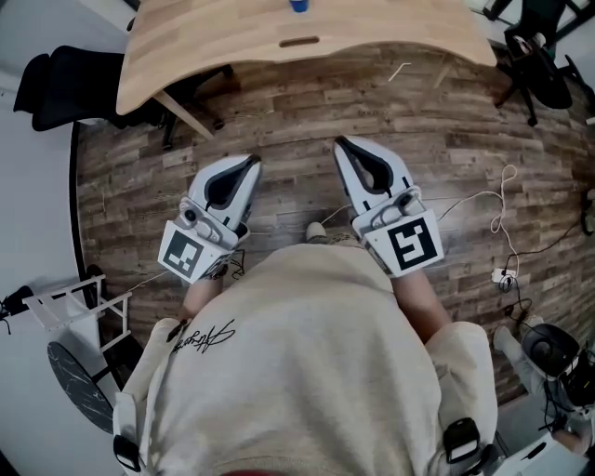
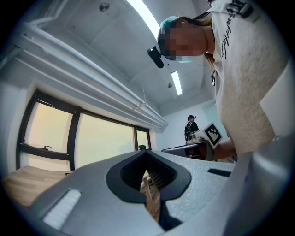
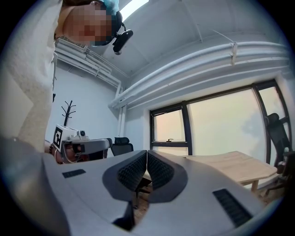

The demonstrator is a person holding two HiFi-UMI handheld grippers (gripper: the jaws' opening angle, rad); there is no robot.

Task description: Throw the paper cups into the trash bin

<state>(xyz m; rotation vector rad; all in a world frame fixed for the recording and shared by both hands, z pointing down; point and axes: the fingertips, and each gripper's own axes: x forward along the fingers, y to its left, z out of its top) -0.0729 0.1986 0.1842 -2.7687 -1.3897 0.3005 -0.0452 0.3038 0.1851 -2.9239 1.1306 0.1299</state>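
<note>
Both tongs are out in front of me, low over the wood floor (image 1: 307,121), side by side but apart, tips pointing twd the table (image 1: 232,37) ahead.

L tongs (image 1: 251,165): closed, nothing held. In the left gripper view the ribbed pads (image 2: 161,174) meet at the tip, w/ only floor showing thru the hollow behind them.

R tongs (image 1: 342,144): closed too. In the right gripper view its pads (image 3: 159,171) are pressed together, empty.

Cups: only candidate is a small blue thing (image 1: 297,5) on the table, at the very top edge of the head view. It's cut off, so can't tell if it's a cup. It's well apart from both tongs.

Loose cables (image 1: 502,200) lie on the floor to my right. A black chair (image 1: 65,84) stands left of the table.
</note>
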